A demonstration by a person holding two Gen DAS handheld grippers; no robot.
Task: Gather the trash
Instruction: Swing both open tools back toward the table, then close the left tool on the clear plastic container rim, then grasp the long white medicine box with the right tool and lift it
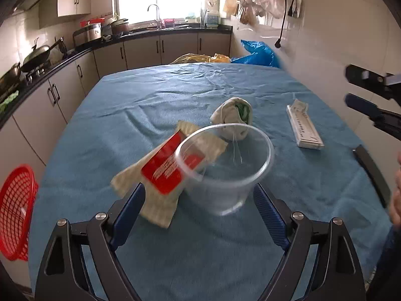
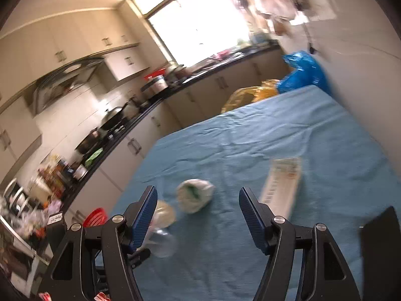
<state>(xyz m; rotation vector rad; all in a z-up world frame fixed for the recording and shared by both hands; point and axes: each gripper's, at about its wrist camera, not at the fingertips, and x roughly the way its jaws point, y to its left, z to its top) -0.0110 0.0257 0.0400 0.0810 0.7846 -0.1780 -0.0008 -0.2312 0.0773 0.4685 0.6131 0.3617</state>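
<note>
Clear plastic cup (image 1: pixel 223 168) lies at centre frame between the wide-spread jaws of the left gripper (image 1: pixel 199 200), beside a red-labelled packet (image 1: pixel 165 168) on the blue surface (image 1: pixel 175 95). Right gripper (image 2: pixel 198 215) hovers tilted, jaws wide and empty; print on the white box (image 2: pixel 283 183) is too blurred to read.

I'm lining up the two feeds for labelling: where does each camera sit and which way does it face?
Left wrist: on the left gripper, low over the blue tablecloth, facing the clear plastic cup and window; its open jaws show, and the right gripper.
Right wrist: on the right gripper, tilted, facing the counter; open jaws show.
Shared: the crumpled white-green wrapper and the flat white box.
</note>
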